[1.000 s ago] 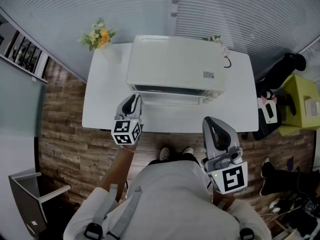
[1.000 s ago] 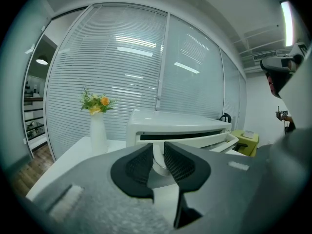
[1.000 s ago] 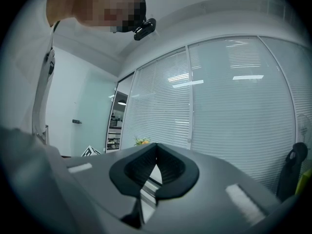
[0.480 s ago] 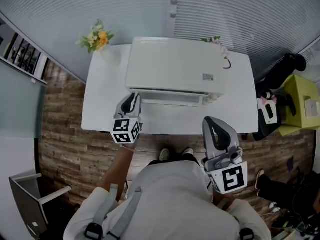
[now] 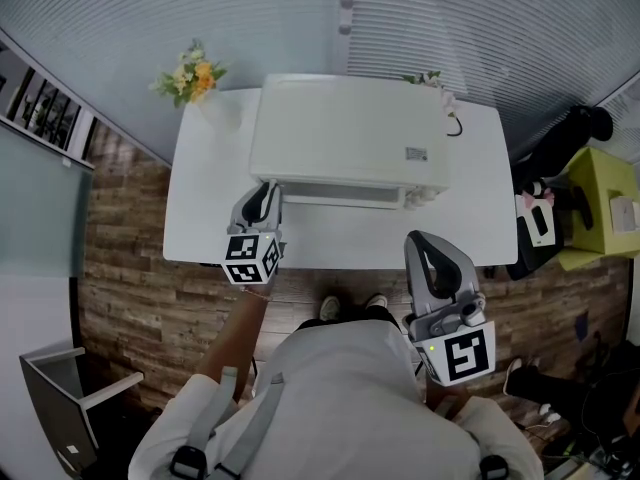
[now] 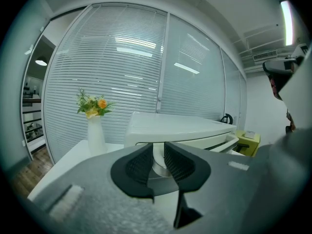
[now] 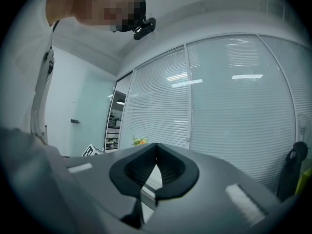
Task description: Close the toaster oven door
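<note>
A white toaster oven (image 5: 350, 128) stands on the white table (image 5: 205, 218). Its door (image 5: 340, 195) hangs partly open, tilted close to the oven's front. My left gripper (image 5: 265, 196) is at the door's left end. In the left gripper view a white, round handle end (image 6: 159, 165) sits between the dark pads (image 6: 139, 164), which are closed on it. The oven body (image 6: 180, 128) rises just behind. My right gripper (image 5: 428, 253) hovers off the table's front edge, away from the oven. It is shut with nothing in it, and in the right gripper view (image 7: 156, 152) the tips meet.
A white vase of yellow flowers (image 5: 195, 73) stands at the table's back left corner (image 6: 95, 126). A black cable (image 5: 457, 123) runs behind the oven's right side. A yellow-green box (image 5: 600, 203) sits right of the table. Window blinds close off the back.
The oven door has swung up closer to the oven's front, and my left gripper has edged toward the oven with it. The right gripper has stayed put.
</note>
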A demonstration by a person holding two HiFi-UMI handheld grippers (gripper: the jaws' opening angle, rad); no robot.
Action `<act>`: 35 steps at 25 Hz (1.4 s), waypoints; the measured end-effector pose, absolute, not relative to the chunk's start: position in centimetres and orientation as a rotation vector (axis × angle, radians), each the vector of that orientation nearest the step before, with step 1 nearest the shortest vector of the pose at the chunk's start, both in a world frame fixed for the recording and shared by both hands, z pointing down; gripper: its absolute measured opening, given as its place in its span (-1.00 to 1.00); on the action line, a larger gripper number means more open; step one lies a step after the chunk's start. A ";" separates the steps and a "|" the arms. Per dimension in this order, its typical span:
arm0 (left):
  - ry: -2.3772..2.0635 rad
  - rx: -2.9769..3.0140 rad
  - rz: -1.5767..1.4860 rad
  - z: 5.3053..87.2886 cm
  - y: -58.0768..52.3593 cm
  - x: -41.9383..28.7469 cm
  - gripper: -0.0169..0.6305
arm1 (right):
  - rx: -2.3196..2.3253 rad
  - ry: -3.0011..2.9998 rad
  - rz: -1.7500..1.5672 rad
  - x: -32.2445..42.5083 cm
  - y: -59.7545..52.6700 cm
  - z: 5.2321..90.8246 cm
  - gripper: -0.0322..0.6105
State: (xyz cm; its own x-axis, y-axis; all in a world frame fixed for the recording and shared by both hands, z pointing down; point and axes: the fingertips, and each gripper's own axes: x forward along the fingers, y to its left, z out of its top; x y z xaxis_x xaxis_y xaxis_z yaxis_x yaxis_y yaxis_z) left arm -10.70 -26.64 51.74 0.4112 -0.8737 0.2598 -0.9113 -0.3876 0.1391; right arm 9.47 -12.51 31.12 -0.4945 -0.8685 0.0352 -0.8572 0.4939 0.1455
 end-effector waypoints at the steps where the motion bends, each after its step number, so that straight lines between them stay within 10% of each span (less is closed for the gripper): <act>1: -1.563 2.410 0.208 51.7 -26.7 -10.7 -0.69 | 1.522 -2.624 -0.165 9.5 -12.5 31.2 -0.88; 35: -1.530 2.524 0.163 47.3 -24.2 -10.3 -0.81 | 1.540 -2.581 -0.171 9.3 -12.2 31.1 -0.88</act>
State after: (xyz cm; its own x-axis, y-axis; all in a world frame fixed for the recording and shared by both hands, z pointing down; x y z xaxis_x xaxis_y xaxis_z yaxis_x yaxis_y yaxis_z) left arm -10.29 -24.16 47.26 0.4628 -0.8661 0.1890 -0.8865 -0.4517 0.1007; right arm 9.34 -12.20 31.11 -0.4704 -0.8808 0.0544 -0.8659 0.4726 0.1638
